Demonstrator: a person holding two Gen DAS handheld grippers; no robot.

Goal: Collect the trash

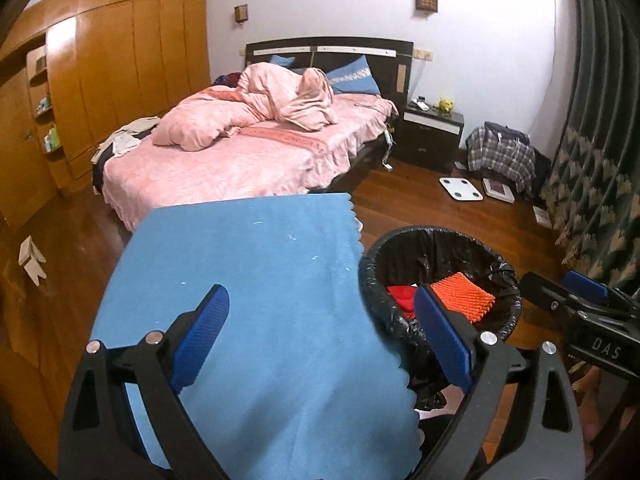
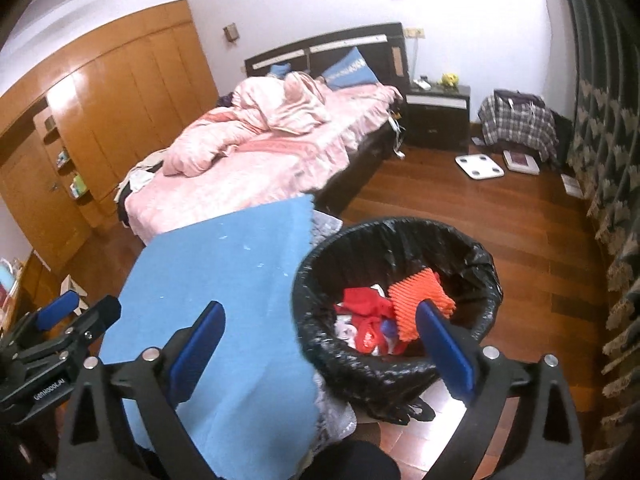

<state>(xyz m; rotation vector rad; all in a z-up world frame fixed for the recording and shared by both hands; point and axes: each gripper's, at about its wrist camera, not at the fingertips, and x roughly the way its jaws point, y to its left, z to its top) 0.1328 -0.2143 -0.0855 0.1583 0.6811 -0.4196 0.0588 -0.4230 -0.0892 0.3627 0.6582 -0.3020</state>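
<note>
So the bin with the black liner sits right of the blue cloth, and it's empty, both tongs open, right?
Not quite: the bin isn't empty. The right wrist view shows an orange ridged piece and red scraps inside it. The rest holds: it has a black liner, sits right of the blue cloth, and the left tongs and right tongs are both open.

Legible markings: "DAS" in white letters on the body of the right claw (image 1: 592,294), seen in the left wrist view. A white label on the left claw (image 2: 76,314) body is too blurred to read reliably.
</note>
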